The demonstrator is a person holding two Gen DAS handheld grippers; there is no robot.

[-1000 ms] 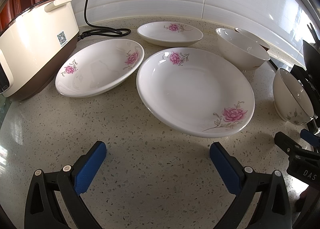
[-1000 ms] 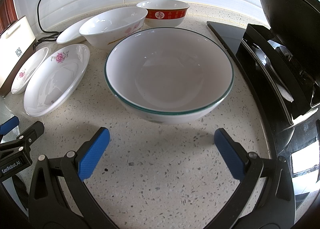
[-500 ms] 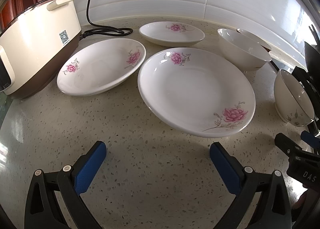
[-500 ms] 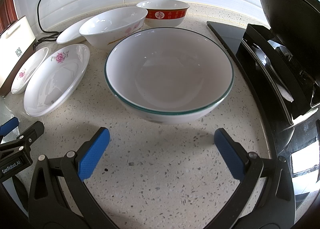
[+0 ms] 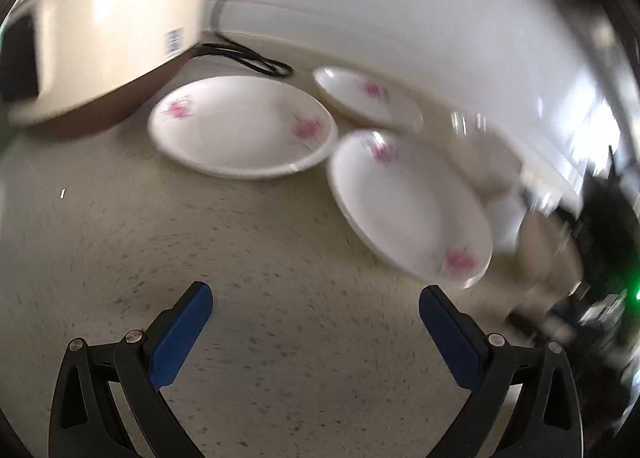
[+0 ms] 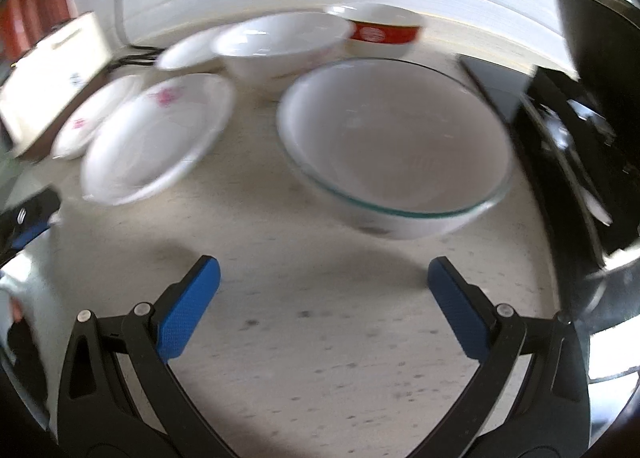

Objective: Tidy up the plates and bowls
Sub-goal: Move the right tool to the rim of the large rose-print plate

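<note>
Left wrist view: the left gripper point(image 5: 316, 312) hangs wide open over bare speckled counter point(image 5: 280, 250), nothing between its blue pads. Ahead sit three flowered plates: the near plate point(image 5: 408, 205) just right of the middle plate point(image 5: 242, 125), rims nearly touching, and a small plate point(image 5: 366, 97) behind both. The cream cooker point(image 5: 100, 37) stands left of the middle plate, its cord point(image 5: 248, 55) trailing behind. The risk as I read it: a fast reach could clip the near plate's rim and knock it into its neighbour. Everything right of the near plate is smeared; bowls there can't be made out.

Right wrist view: the right gripper point(image 6: 324, 290) is also spread wide and empty. The green-rimmed bowl point(image 6: 394, 153) sits straight ahead, a white bowl point(image 6: 280, 43) and red-banded bowl point(image 6: 380, 31) behind it, the stove point(image 6: 580, 145) at its right. A one-sided pinch on that rim might tip it toward the stove. Blur hides rim detail.
</note>
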